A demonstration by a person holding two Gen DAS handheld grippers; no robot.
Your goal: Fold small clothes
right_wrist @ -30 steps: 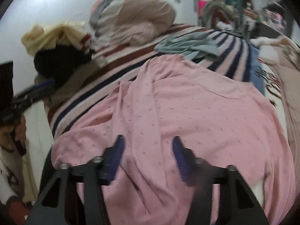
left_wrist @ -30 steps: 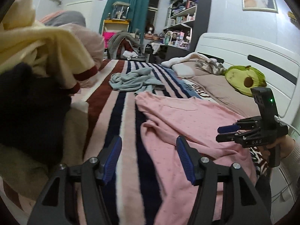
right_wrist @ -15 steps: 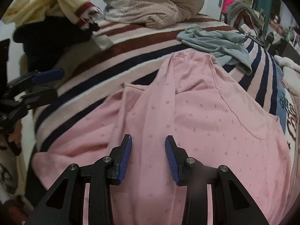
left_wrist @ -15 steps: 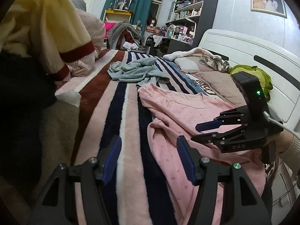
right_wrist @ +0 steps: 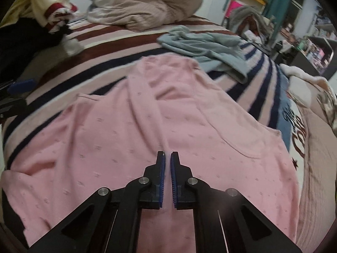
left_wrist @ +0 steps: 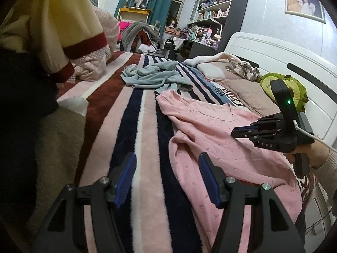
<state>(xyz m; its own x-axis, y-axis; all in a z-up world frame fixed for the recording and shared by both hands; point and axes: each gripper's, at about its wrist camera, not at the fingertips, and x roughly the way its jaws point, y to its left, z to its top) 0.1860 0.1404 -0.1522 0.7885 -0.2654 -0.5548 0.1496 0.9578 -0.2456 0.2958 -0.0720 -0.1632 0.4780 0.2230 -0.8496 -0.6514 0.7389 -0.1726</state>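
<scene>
A pink dotted garment (right_wrist: 118,126) lies spread on the striped blanket; it also shows in the left wrist view (left_wrist: 221,139). My right gripper (right_wrist: 167,156) sits over its middle with the jaws nearly closed, pinching a ridge of the pink fabric. It shows from the side in the left wrist view (left_wrist: 242,131). My left gripper (left_wrist: 166,166) is open and empty, low over the striped blanket (left_wrist: 130,126) at the garment's left edge. Its blue fingertip (right_wrist: 21,85) shows at the left of the right wrist view.
A crumpled light blue garment (left_wrist: 151,77) lies further up the bed. A pile of cream, red-trimmed and black clothes (left_wrist: 42,33) stands at the left. A bundled duvet (right_wrist: 147,4), a green plush toy (left_wrist: 294,90), the white headboard (left_wrist: 273,57) and shelves (left_wrist: 212,16) surround the bed.
My right gripper's jaws have closed from wide open onto a fold of the pink garment. My left gripper has moved lower and closer to the blanket, staying open.
</scene>
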